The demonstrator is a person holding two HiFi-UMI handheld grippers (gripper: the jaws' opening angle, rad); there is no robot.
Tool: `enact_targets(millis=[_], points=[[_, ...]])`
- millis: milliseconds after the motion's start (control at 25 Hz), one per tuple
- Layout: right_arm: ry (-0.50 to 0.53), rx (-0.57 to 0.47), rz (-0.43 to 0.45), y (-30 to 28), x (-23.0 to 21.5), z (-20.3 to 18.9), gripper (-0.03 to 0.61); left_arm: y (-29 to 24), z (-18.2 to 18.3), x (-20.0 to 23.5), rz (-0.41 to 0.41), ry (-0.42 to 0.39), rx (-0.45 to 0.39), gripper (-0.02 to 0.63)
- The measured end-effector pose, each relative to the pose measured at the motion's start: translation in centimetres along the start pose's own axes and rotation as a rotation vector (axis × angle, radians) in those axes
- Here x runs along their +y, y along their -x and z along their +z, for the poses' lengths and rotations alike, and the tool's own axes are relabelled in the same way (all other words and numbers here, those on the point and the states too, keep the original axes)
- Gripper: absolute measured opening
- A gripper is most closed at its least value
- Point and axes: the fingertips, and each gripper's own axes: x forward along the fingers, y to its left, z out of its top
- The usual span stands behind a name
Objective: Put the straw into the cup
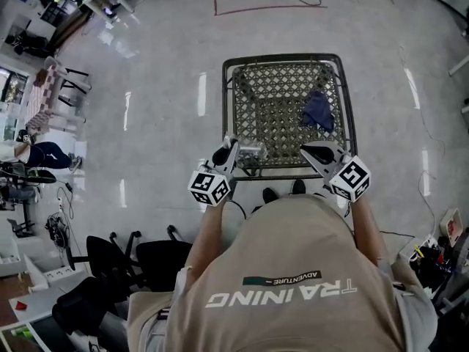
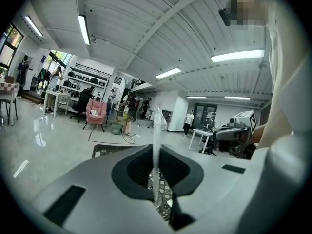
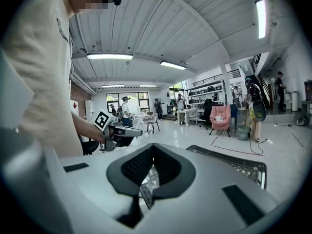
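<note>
A thin translucent straw (image 2: 156, 130) stands upright between the jaws of my left gripper (image 2: 156, 152), which is shut on it. In the head view the left gripper (image 1: 231, 149) hovers at the near left edge of a black mesh table (image 1: 224, 101). A small clear object (image 1: 253, 152), which looks like the cup, sits just right of the left gripper on that edge. My right gripper (image 1: 314, 152) is over the table's near right side. In its own view the right gripper (image 3: 153, 150) has its pads together with nothing seen between them.
A crumpled blue cloth (image 1: 319, 112) lies on the right of the mesh top. Black office chairs (image 1: 110, 259) stand behind me to the left. Cables trail on the glossy floor. A pink armchair (image 2: 96, 112), desks and several people are far across the room.
</note>
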Motion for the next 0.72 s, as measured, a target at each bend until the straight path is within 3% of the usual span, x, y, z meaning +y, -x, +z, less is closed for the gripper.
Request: enact_targets(millis=[280,480,720], points=[[0.004,0.019,0.010,1.4,-0.8,-0.2,0.017,-1.6,-3.1,0.3,0.026,0.014,0.053,0.035],[0.008,0.012,0.023,0.9,-1.0,0.1,0.017,-2.8,-5.5,-0.1,0.017,-0.068,0.126,0.035],[0.054,0.056,0.077,-0.1,-1.1,0.2,0.017,-4.1,-8.7,0.3,0.039,-0.041,0.154,0.035]])
